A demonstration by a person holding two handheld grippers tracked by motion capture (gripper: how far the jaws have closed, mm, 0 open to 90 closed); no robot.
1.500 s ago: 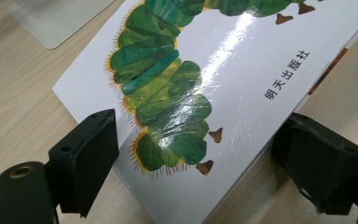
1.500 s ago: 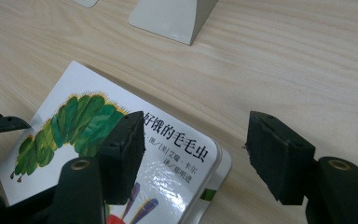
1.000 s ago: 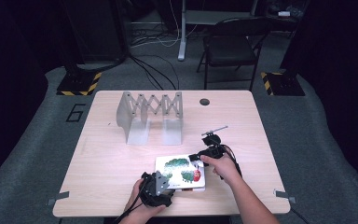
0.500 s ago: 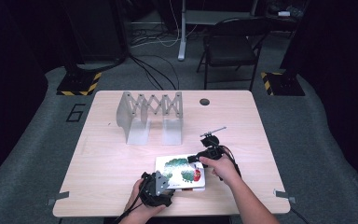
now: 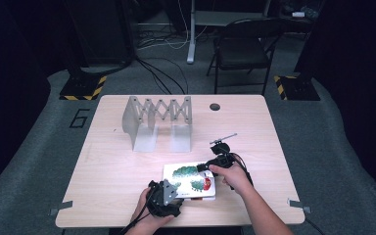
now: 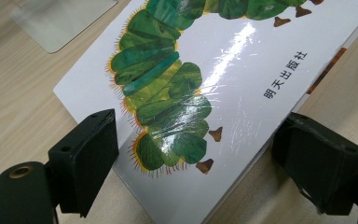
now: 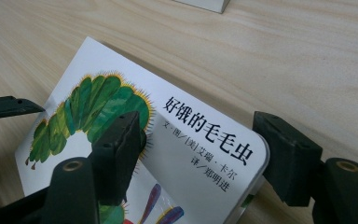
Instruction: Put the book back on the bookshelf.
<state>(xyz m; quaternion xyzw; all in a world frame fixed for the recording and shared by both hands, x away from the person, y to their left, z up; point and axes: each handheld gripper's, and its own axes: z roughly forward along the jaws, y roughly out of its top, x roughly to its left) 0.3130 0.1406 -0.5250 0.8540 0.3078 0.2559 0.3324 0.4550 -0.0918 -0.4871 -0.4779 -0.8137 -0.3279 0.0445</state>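
**Both tongs set around the book, nothing moving**

While I compare with the frames of the last second, I see no change: the book (image 5: 190, 180) lies flat near the table's (image 5: 103, 166) front edge, both tongs where they were. I judge a lift is being readied. My left gripper (image 6: 193, 161) is spread wide around the book's corner, not pressing it. My right gripper (image 7: 200, 154) straddles another corner, one jaw over the cover, one beyond the edge, unclamped.

A grey carpeted floor (image 5: 333, 147) surrounds the light wooden tabletop (image 5: 112, 166). A black folding chair (image 5: 242, 49) stands at upper centre; yellow-black hazard-striped blocks (image 5: 83, 88) flank it; darkness beyond.
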